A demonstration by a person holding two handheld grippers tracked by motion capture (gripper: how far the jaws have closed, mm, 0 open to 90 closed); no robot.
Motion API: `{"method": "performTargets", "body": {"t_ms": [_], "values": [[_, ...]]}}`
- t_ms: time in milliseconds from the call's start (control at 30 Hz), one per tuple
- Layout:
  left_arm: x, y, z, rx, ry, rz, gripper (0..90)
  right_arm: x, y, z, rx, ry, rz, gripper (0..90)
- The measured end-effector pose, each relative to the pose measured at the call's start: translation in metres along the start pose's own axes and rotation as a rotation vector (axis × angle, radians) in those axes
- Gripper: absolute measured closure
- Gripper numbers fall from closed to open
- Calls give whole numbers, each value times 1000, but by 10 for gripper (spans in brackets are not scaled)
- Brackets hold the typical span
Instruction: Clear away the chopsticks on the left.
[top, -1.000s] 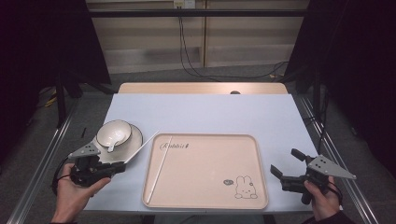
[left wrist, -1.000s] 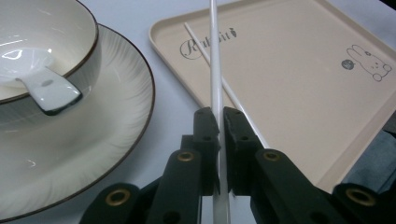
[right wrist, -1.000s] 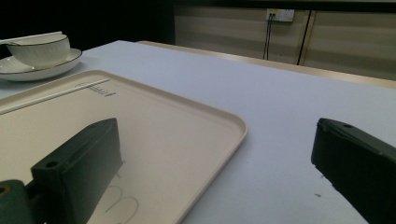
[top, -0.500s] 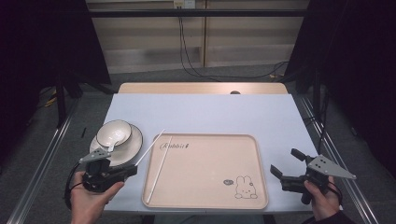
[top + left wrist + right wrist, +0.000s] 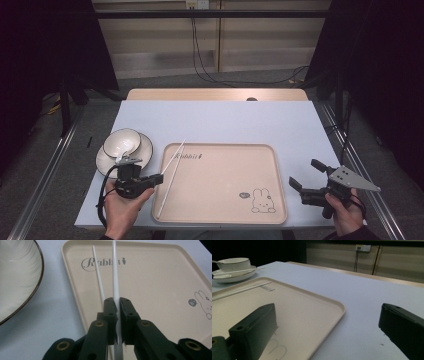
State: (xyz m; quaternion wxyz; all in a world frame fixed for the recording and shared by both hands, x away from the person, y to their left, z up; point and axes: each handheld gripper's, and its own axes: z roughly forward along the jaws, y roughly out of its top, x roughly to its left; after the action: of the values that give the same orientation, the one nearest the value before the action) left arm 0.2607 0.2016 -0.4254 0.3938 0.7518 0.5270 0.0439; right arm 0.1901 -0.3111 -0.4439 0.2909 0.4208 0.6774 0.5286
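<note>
Left gripper view has the left gripper (image 5: 117, 305) pinched on one white chopstick (image 5: 114, 270) over the tray (image 5: 162, 285), second chopstick (image 5: 98, 275) lying flat beside it, right gripper (image 5: 308, 186) gaping and idle, so probably just starting, pickup done and placing left.

Glossy, perhaps plastic chopstick (image 5: 114, 277); matt tray (image 5: 155, 290).

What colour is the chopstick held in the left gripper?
White; the chopstick shows best in the left gripper view, pinched by the left gripper.
</note>
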Motion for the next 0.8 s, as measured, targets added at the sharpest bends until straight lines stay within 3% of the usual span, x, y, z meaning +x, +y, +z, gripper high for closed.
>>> {"method": "performTargets", "body": {"t_ms": [300, 500, 800], "values": [[-10, 3, 15, 22, 27, -16, 845, 0, 0, 1, -4, -3, 1, 12], [-15, 3, 27, 44, 72, -39, 845, 0, 0, 1, -2, -1, 5, 12], [-12, -3, 38, 86, 93, -64, 844, 0, 0, 1, 1, 8, -5, 13]]}}
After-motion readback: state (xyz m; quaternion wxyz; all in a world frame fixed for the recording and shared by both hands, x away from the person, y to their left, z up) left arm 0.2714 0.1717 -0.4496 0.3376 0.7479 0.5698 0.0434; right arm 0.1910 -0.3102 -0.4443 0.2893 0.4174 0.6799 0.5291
